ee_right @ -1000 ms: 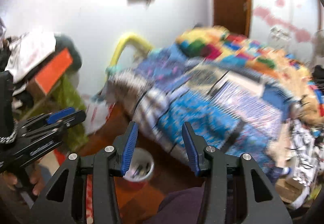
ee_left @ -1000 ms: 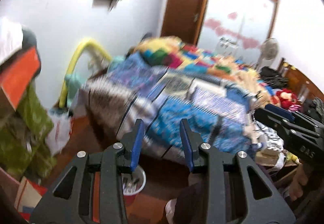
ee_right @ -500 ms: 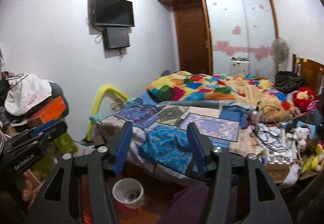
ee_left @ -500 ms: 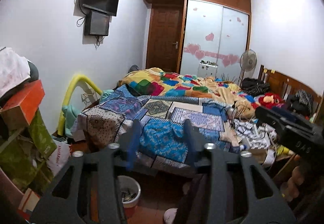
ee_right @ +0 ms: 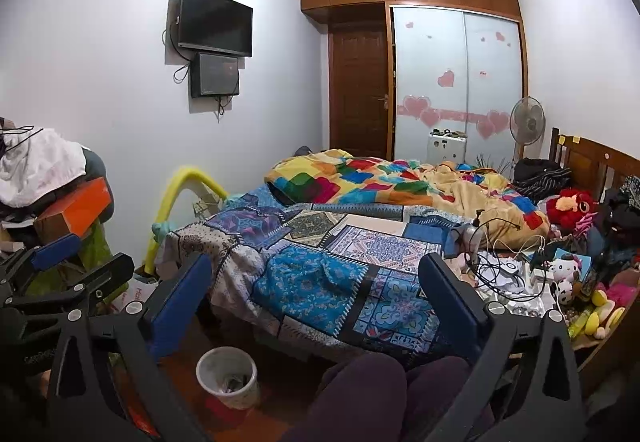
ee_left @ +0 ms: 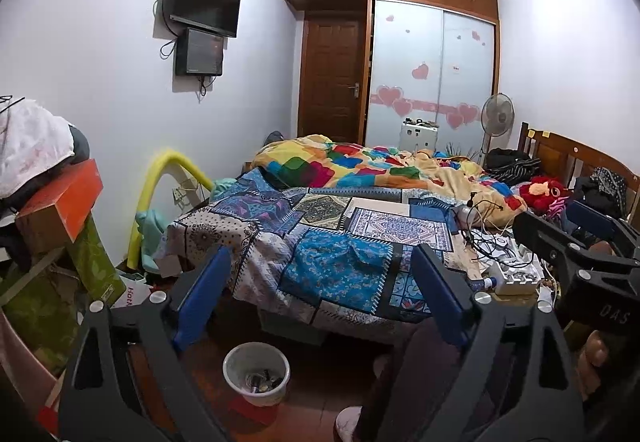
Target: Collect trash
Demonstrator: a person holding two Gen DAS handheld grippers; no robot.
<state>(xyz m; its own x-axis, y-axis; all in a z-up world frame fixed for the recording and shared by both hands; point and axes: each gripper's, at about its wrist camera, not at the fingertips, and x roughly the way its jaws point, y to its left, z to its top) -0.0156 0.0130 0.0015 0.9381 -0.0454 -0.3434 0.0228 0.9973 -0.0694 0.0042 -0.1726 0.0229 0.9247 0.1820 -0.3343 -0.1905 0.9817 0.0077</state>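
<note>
Trash looks, as far as you can tell, scattered at the bed's [ee_left: 332, 242] cluttered right edge, so with both grippers [ee_left: 320, 294] [ee_right: 316, 298] just opened wide and empty, reach there, minding the bin [ee_left: 256, 372] below.

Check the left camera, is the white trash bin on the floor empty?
No, the white trash bin on the floor near the bed already has dark scraps lying at its bottom.

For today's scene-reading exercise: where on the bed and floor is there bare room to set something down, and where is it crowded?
Free: the flat patchwork quilt between the rumpled colourful duvet and the bed's near edge; also the floor strip between the white bin and the bed. Crowded: the bed's right side, with tangled cables and soft toys, and the pile of boxes at left.
</note>
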